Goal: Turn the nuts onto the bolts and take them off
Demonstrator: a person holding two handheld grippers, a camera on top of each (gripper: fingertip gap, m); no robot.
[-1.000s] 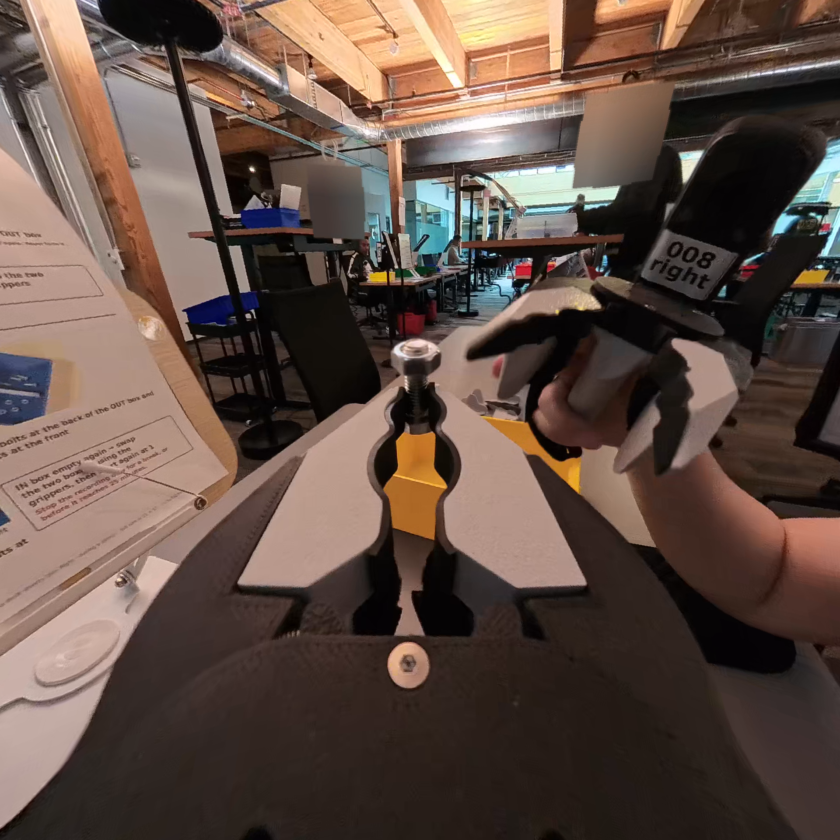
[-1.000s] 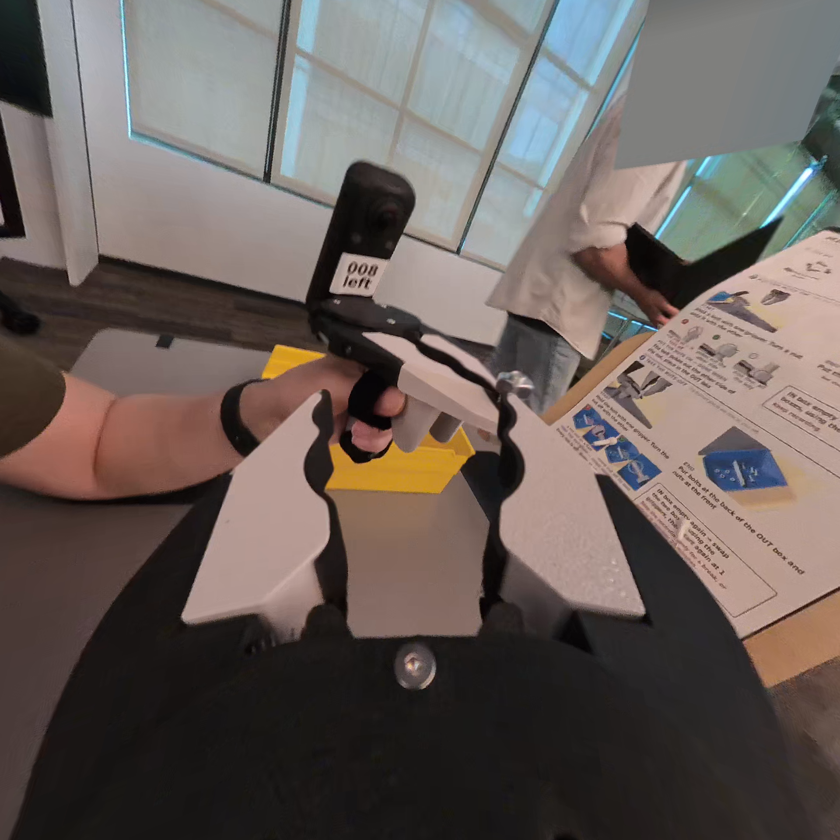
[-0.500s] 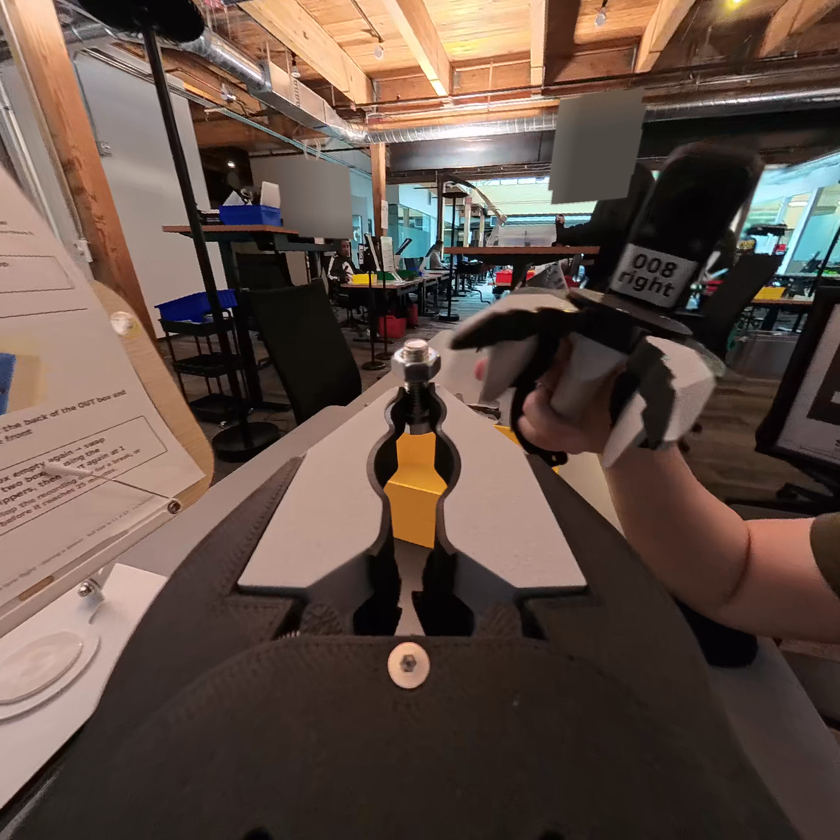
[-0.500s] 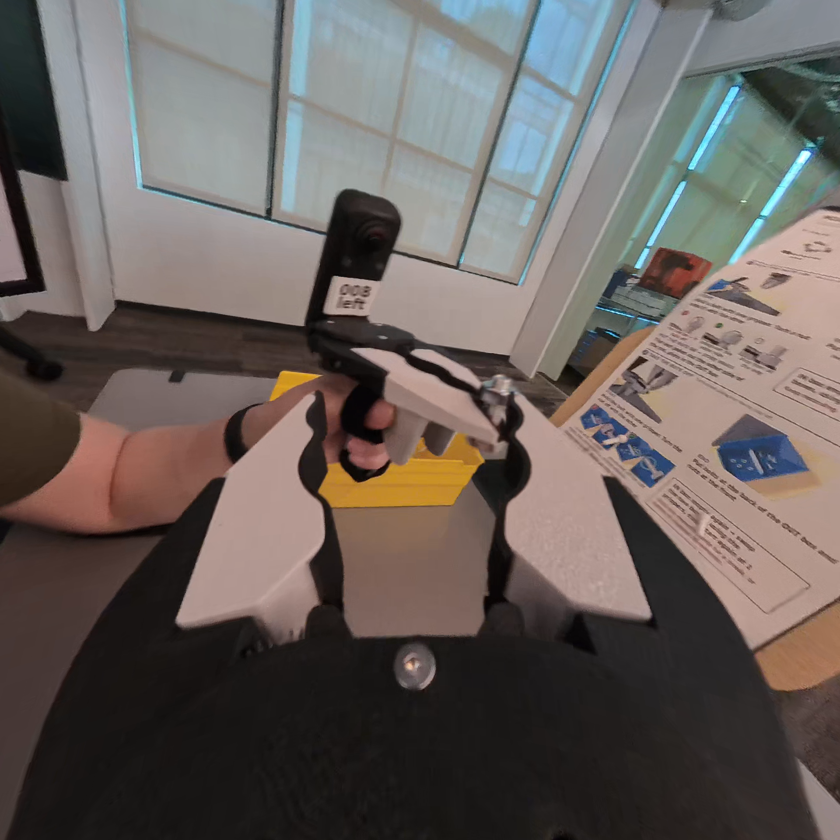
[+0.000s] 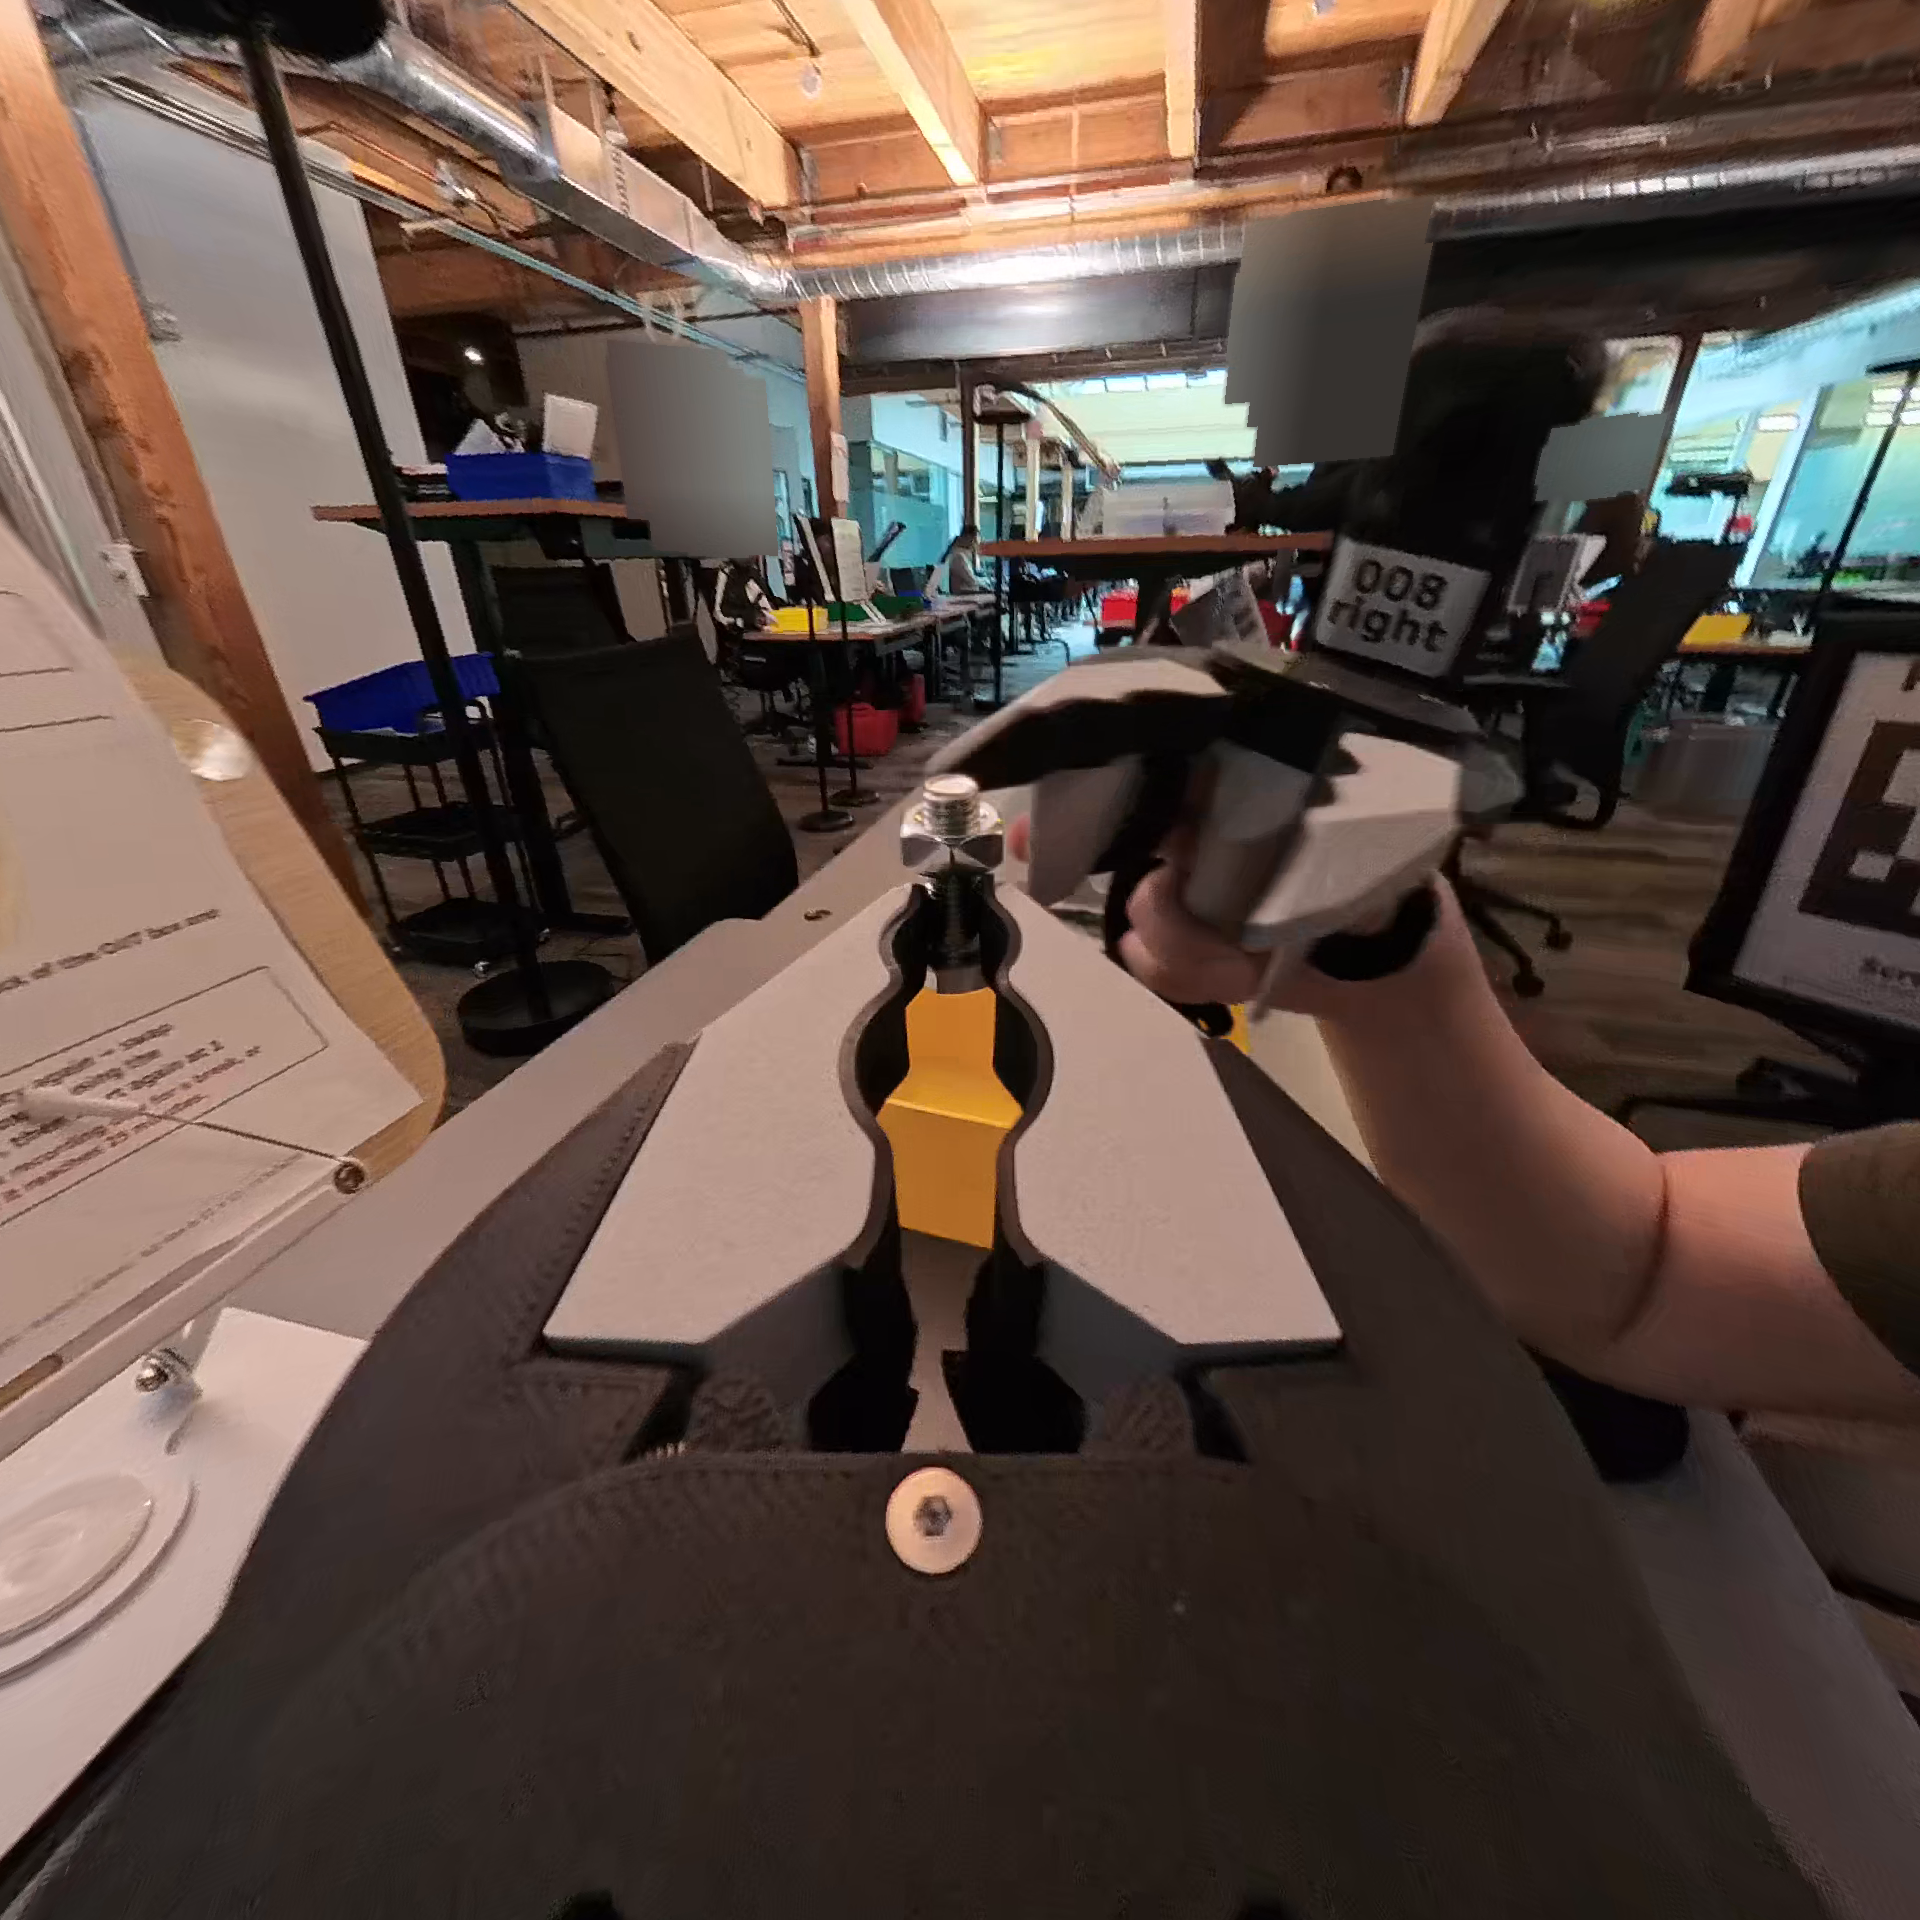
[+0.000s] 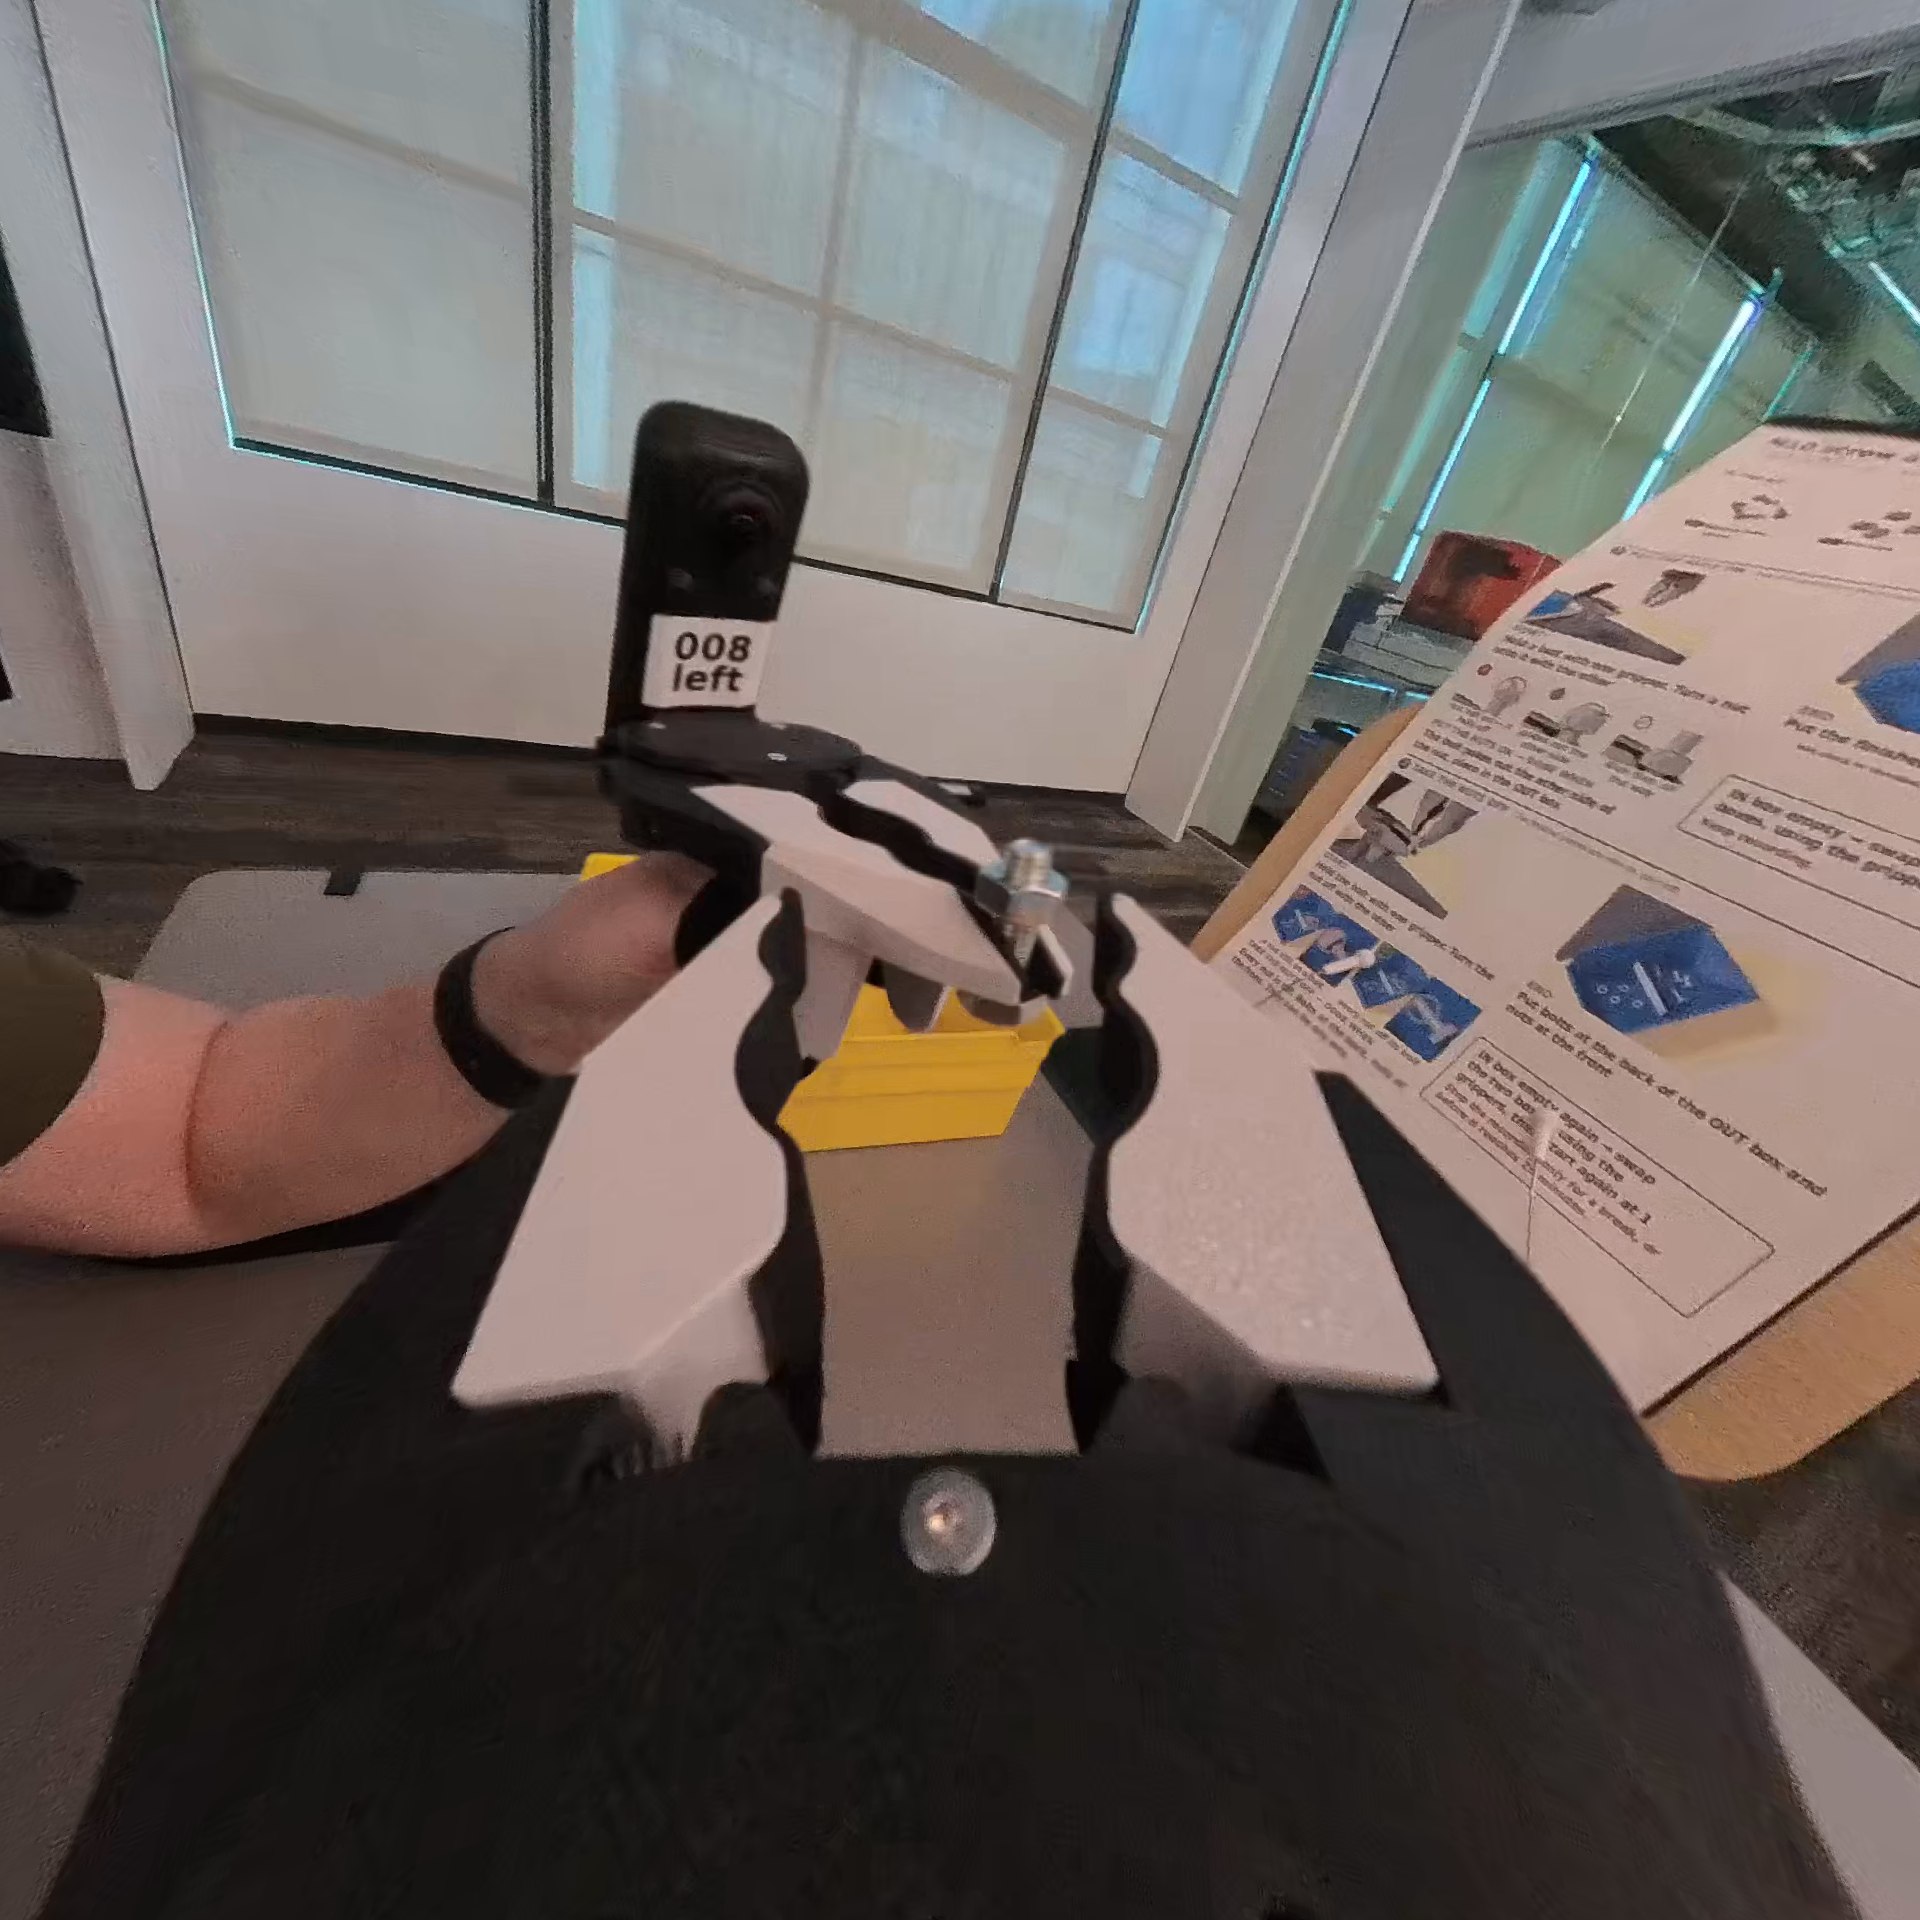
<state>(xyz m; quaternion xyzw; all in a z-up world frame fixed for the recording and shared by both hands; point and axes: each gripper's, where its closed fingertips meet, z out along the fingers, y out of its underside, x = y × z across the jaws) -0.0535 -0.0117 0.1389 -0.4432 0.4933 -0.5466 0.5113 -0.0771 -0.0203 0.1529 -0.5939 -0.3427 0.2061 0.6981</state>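
My left gripper [image 5: 951, 920] is shut on a steel bolt [image 5: 951, 935] and holds it upright above the table. A hex nut [image 5: 951, 840] sits on the thread near the bolt's top end. My right gripper [image 6: 940, 935] is open and empty, its two fingertips on either side of the left gripper's tips. In the right wrist view the left gripper [image 6: 914, 883], the bolt [image 6: 1029, 920] and the nut [image 6: 1021, 885] lie just beyond the gap between my fingers. The right gripper also shows in the left wrist view [image 5: 1039, 800], close to the right of the nut.
A yellow bin [image 6: 914, 1081] stands on the grey table [image 6: 935, 1299] behind both grippers; it also shows in the left wrist view [image 5: 945, 1132]. An instruction board [image 6: 1610, 935] leans on its stand beside them [image 5: 156, 987]. The person's forearms [image 5: 1507, 1247] reach in from the sides. My two grippers' fingertips are within a few centimetres of each other.
The two grippers have come closer together. The bolt and nut now sit nearer the middle of the right gripper's open gap. The left gripper stays shut on the bolt.
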